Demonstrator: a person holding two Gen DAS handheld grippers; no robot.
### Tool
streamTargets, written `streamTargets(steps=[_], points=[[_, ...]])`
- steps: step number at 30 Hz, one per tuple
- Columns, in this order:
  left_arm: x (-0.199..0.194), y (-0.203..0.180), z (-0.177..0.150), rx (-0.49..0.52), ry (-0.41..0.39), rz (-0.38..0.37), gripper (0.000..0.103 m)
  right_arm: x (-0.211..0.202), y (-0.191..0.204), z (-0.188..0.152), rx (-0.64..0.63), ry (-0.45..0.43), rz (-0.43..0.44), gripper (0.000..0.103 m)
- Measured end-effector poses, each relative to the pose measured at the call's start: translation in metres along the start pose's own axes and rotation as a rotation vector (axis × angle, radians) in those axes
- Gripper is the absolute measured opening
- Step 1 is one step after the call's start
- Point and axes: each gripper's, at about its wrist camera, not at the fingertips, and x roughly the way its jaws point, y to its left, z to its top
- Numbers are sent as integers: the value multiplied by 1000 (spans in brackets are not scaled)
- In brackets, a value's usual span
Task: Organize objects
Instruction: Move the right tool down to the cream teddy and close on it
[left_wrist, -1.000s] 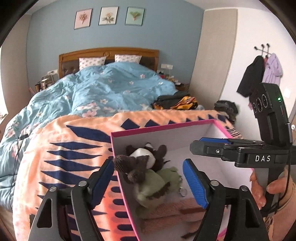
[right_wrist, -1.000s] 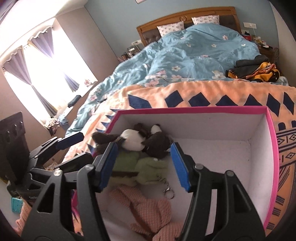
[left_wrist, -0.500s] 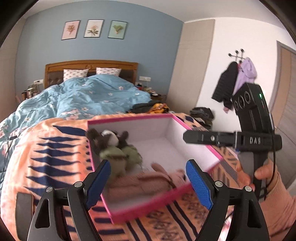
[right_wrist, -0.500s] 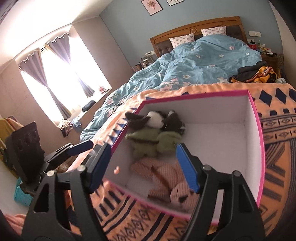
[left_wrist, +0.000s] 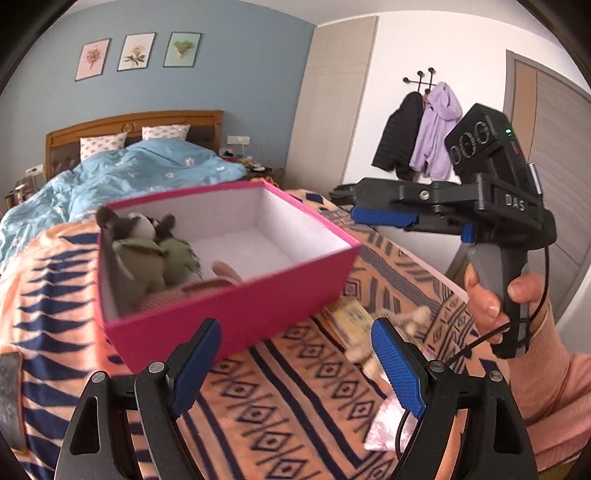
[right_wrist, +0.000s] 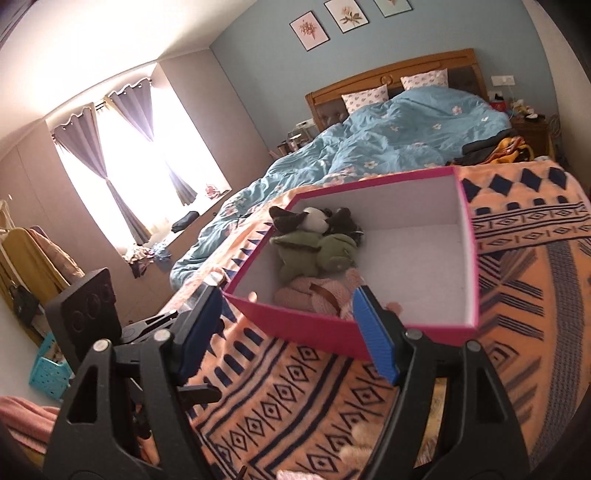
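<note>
A pink box (left_wrist: 236, 295) with a white inside sits on the orange patterned blanket (left_wrist: 295, 406). In its left part lie a dark brown and white plush (left_wrist: 136, 225), a green plush (left_wrist: 155, 258) and a pink knitted toy (left_wrist: 225, 273). My left gripper (left_wrist: 295, 354) hangs open and empty just short of the box's near wall. Off to the right a hand holds my right gripper (left_wrist: 356, 201), apart from the box. The right wrist view shows the box (right_wrist: 469, 258), the green plush (right_wrist: 314, 251) and my right gripper (right_wrist: 288, 328), which is open, empty and in front of the near wall.
On the blanket near my left gripper lie a small beige plush (left_wrist: 369, 350), a yellowish packet (left_wrist: 351, 314) and a pink pouch (left_wrist: 384, 424). A blue duvet (right_wrist: 406, 140) covers the bed behind the box. A teal basket (right_wrist: 51, 373) stands on the floor at the left.
Both grippers have drawn back from over the toys in the box to the near side of it. The right jaws have widened. Loose items on the blanket have come into the left view.
</note>
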Motion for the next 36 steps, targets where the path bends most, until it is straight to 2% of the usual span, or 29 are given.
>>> streamTargets(steps=[7,11,22,28,33,36], points=[[17,-11,-21,-49,54,-56,85,-26,-13,-38,17,13,-94,74],[29,-21,-26,-44,85,-72,85,-41,-29,-62,70,24,-135,74],[65,-49,-33,-16,177,-105,85,-56,-71,-103,181,51,-280,74],[88,-61,-34,15,250,-106,84,-54,-88,-111,227,68,-293,74],[104,-64,-35,20,296,-117,84,-43,-93,-119,238,104,-261,74],[112,-63,-35,2,318,-134,80,-38,-96,-121,251,111,-251,74]])
